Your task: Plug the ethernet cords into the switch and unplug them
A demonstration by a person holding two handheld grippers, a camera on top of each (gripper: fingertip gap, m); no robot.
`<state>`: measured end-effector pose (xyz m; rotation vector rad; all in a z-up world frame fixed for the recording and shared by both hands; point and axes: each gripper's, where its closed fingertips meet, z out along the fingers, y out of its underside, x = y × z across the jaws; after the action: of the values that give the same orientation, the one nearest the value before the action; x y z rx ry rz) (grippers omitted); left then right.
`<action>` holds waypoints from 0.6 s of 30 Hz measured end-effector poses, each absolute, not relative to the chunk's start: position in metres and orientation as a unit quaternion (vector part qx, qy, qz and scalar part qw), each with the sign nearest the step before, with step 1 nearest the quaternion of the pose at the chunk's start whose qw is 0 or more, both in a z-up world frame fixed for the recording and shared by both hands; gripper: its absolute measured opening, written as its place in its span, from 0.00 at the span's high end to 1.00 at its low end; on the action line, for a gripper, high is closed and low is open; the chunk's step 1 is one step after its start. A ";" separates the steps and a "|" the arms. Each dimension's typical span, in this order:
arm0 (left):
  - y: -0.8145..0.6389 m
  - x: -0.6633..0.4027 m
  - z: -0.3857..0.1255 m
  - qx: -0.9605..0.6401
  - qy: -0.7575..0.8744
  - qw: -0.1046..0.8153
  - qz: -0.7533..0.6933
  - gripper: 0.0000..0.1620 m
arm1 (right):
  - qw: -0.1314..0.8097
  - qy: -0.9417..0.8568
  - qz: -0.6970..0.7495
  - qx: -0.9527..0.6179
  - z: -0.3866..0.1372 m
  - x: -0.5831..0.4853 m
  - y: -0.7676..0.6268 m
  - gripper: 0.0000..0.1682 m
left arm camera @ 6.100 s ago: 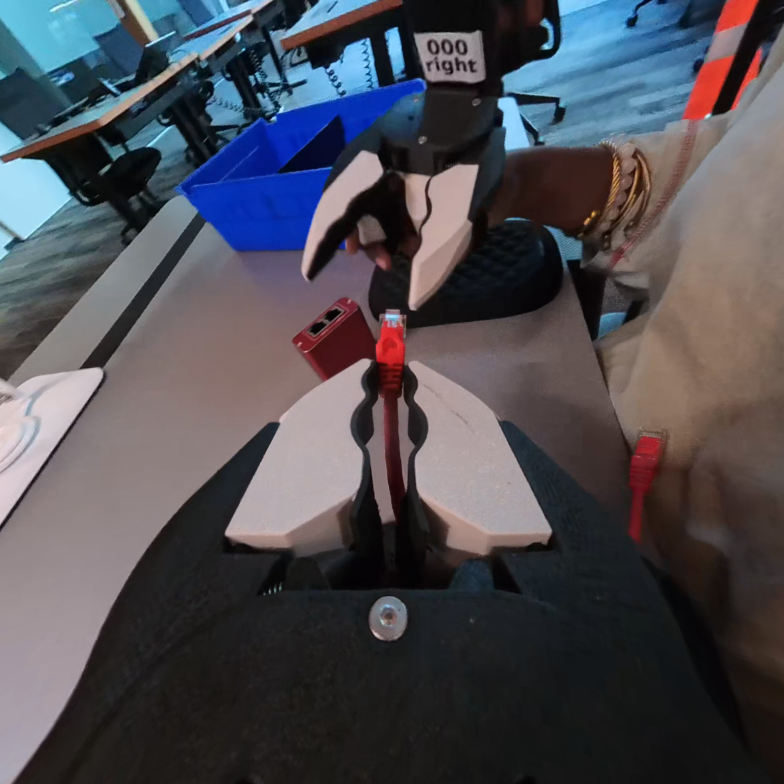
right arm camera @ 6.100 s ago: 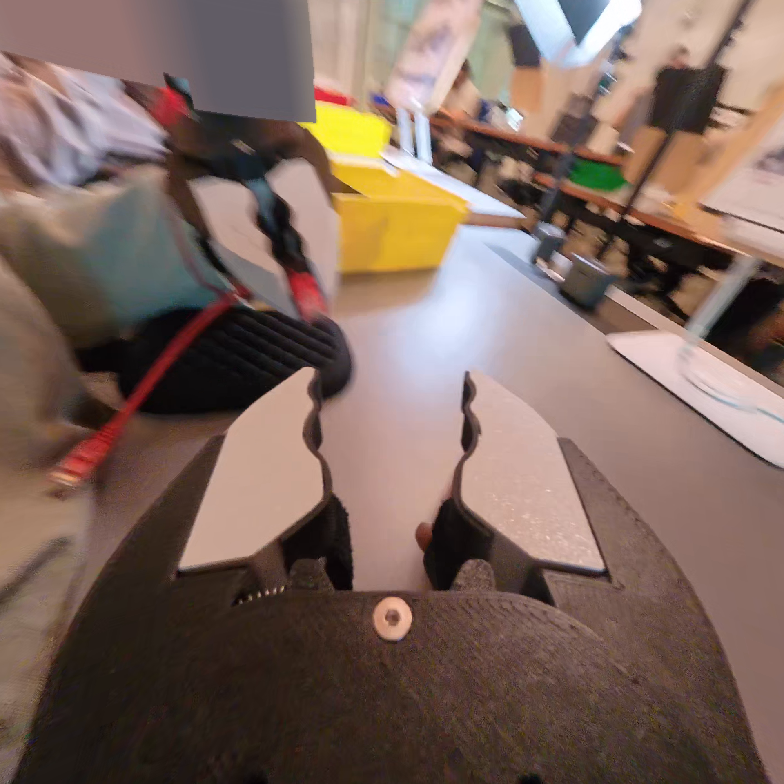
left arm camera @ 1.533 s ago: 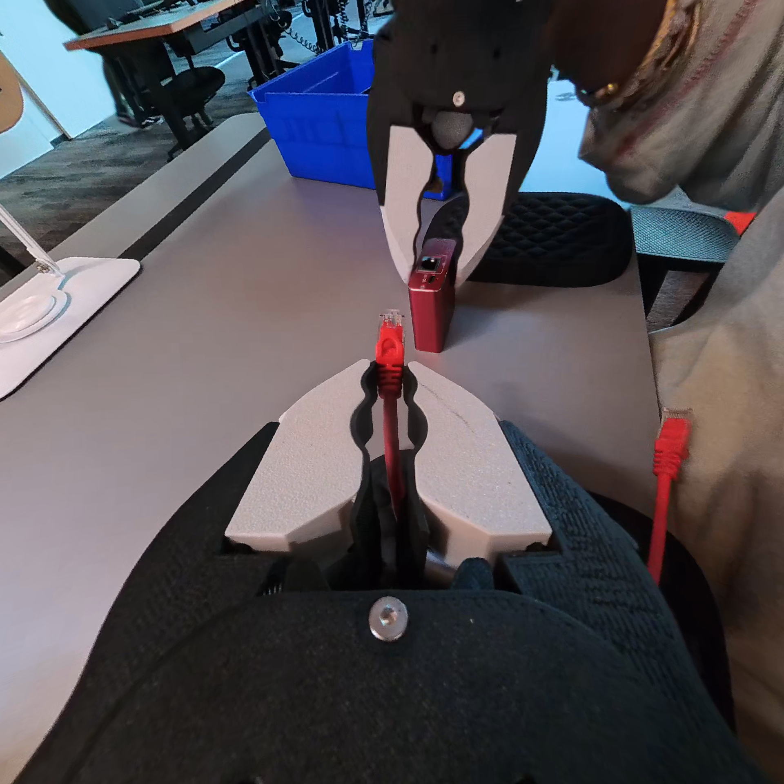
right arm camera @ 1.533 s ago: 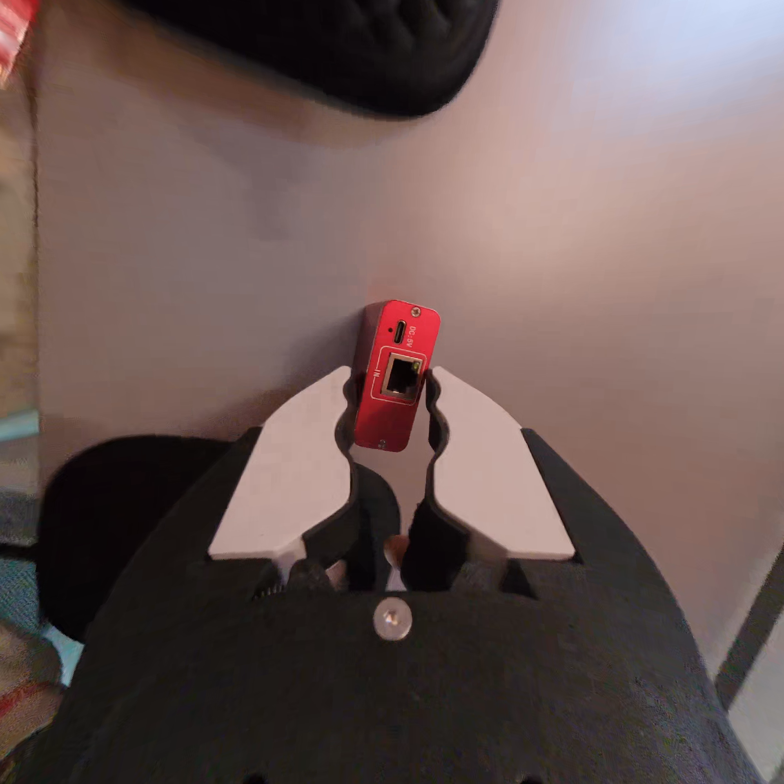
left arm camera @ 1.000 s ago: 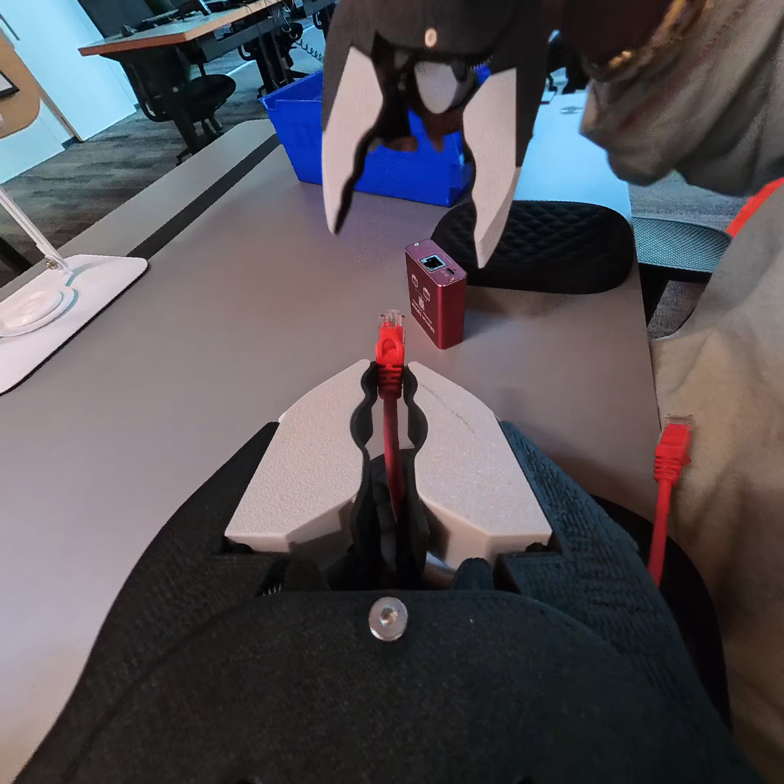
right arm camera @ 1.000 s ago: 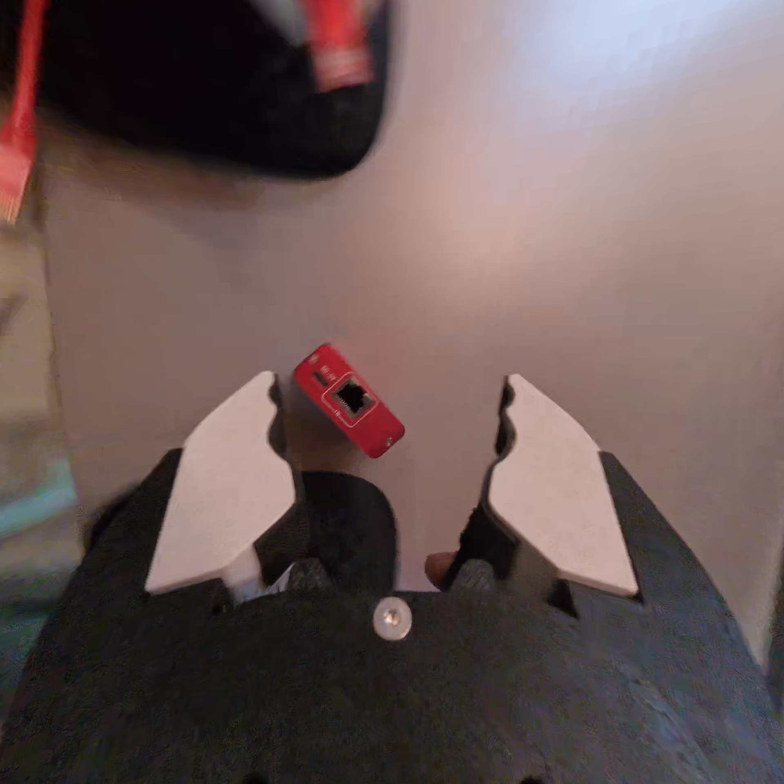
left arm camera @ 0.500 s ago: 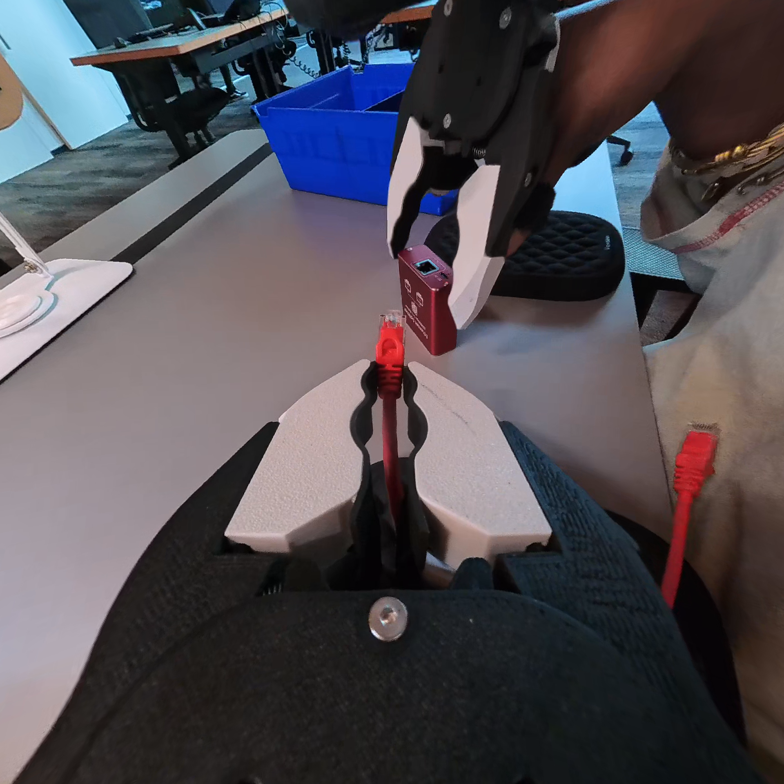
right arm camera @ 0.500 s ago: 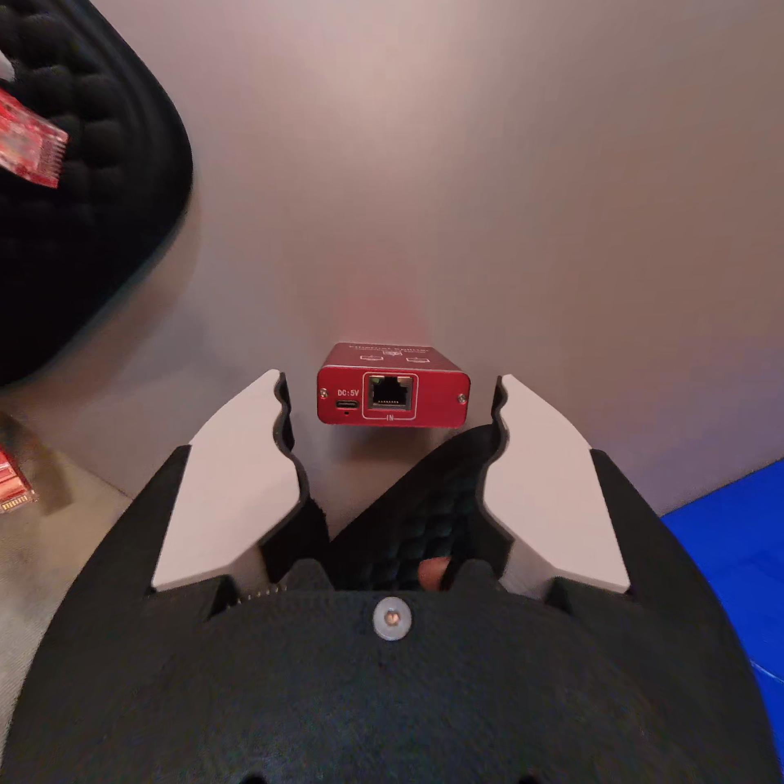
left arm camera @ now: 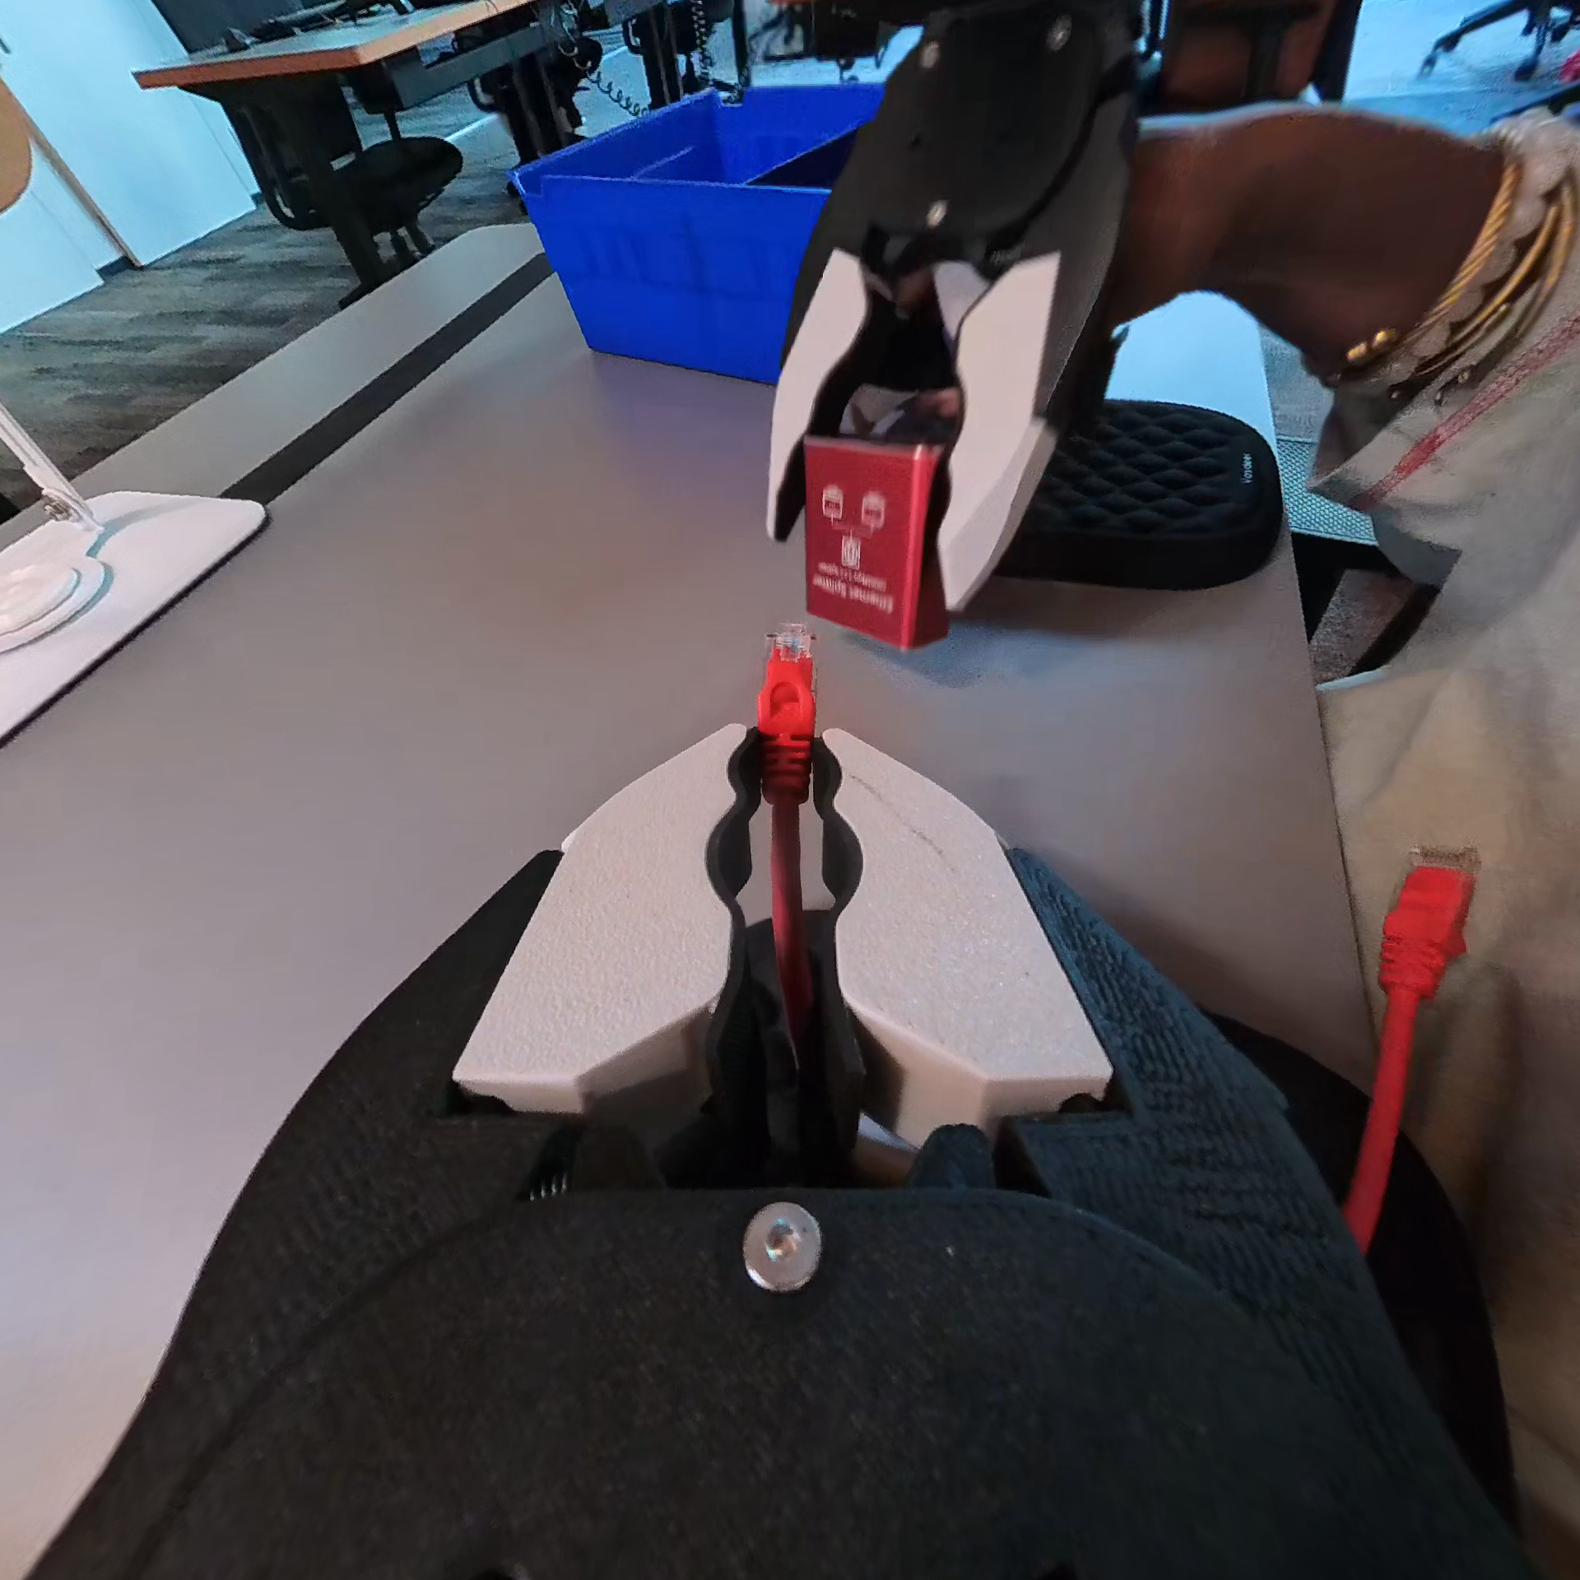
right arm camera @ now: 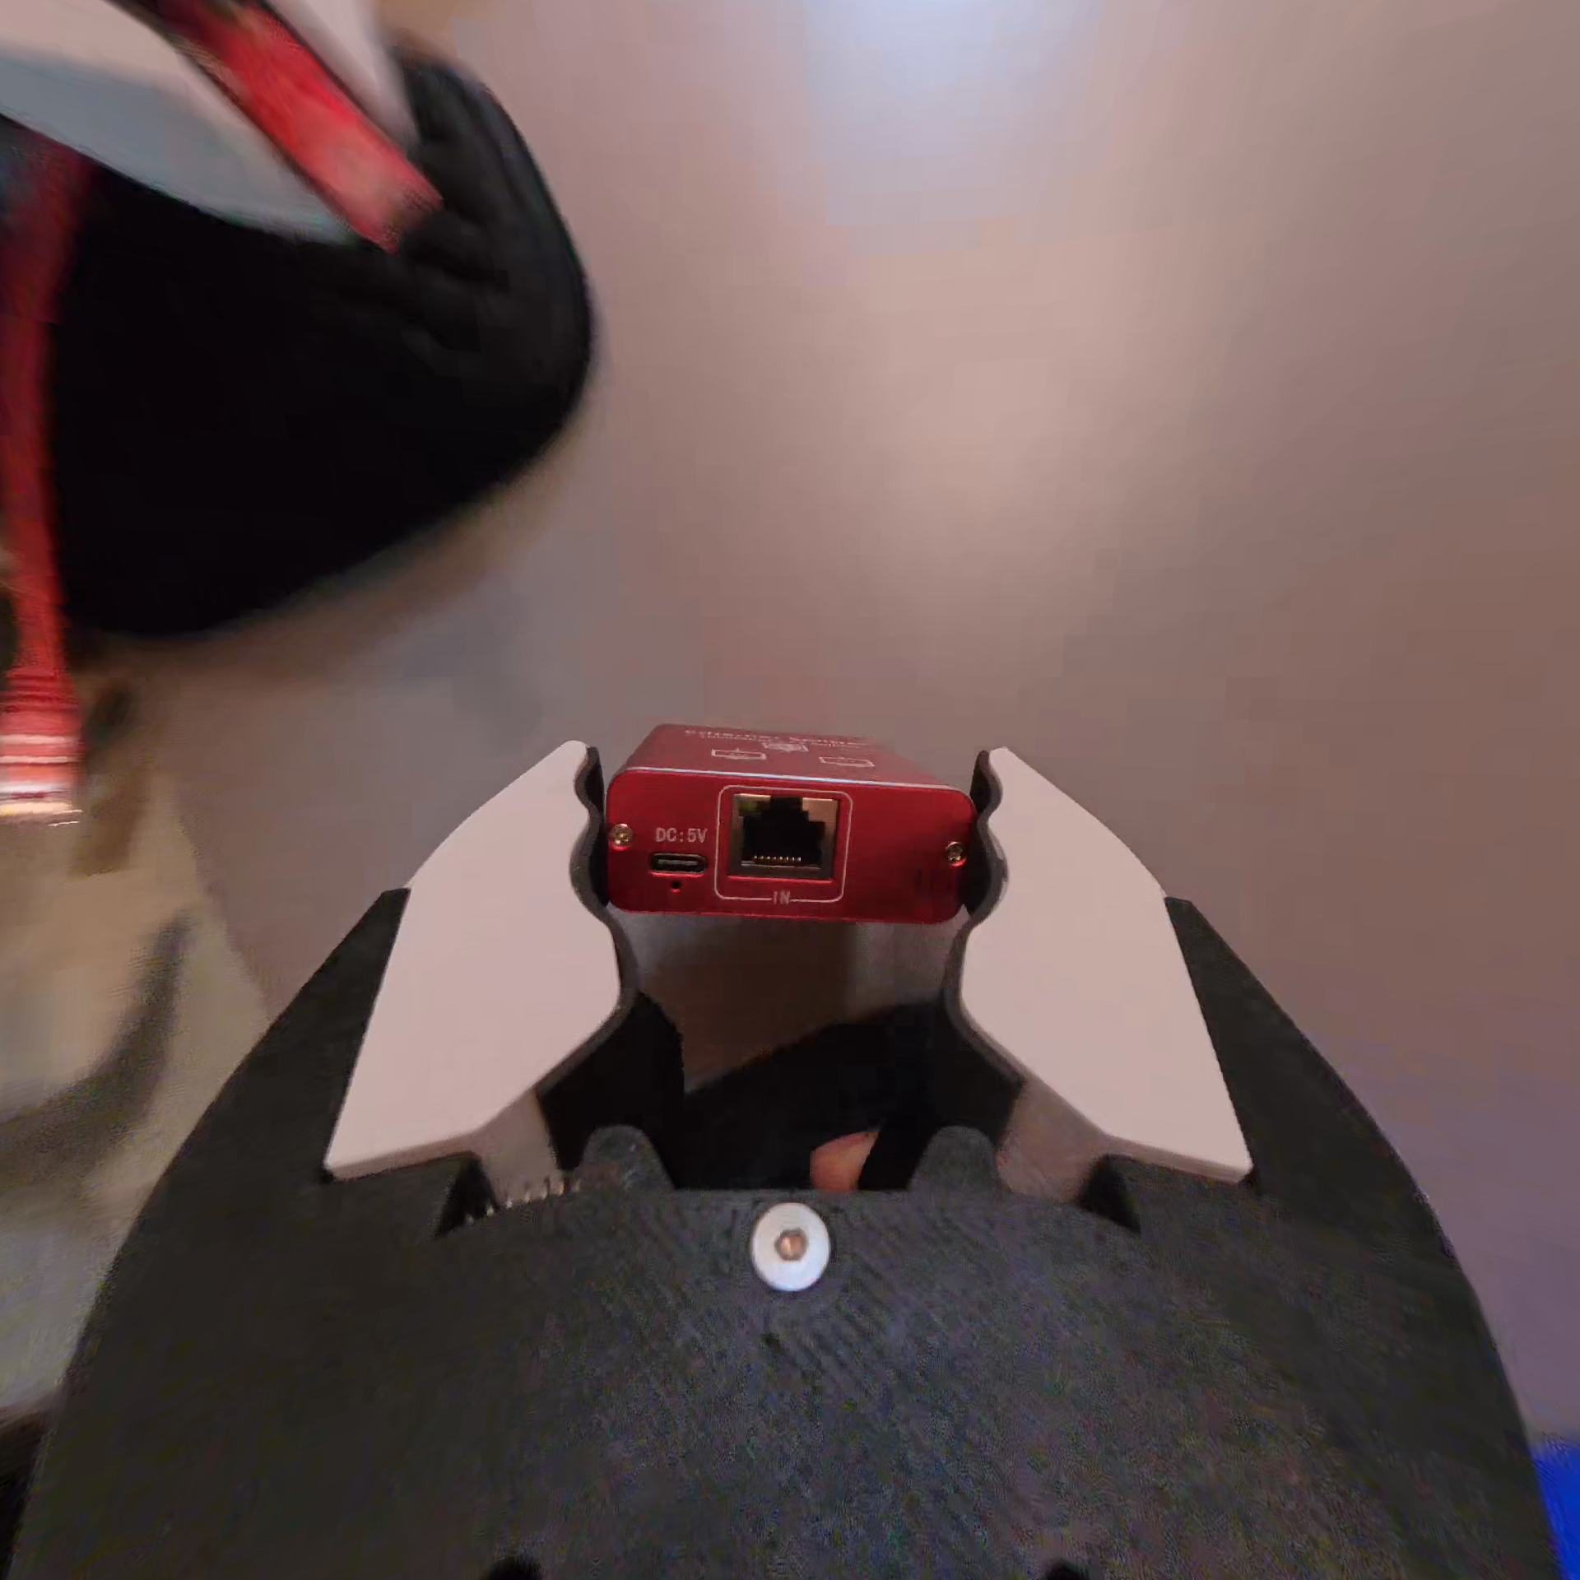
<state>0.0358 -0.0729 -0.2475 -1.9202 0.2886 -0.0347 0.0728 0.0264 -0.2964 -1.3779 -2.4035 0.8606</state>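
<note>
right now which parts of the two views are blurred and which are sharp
Right wrist view: the red switch between the jaws is sharp, while the black pad and red cord at upper left are smeared by motion. Left wrist view: the held red plug is crisp; the switch in the right gripper is slightly soft; the edges bow from the wide lens.

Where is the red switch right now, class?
The red switch sits between the right claw's fingers, seemingly just above the grey table, beyond the plug in the left claw.
</note>
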 end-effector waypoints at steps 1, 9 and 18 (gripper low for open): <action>-0.072 0.036 -0.247 -0.816 0.121 0.565 -0.016 0.93 | 0.131 -0.803 0.370 -0.449 -0.281 0.071 0.022 0.51; -0.058 0.066 -0.209 -0.792 0.135 0.590 -0.075 0.93 | 0.148 -0.517 0.802 -0.260 -0.148 0.094 0.010 0.51; -0.045 0.085 -0.188 -0.812 0.143 0.560 -0.078 0.93 | 0.174 -0.501 0.818 -0.222 -0.141 0.105 0.011 0.52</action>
<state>0.0848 -0.0454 -0.1878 -1.9144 0.3379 -0.1850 0.1053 0.0109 -0.1413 -0.6298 -1.4191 2.3199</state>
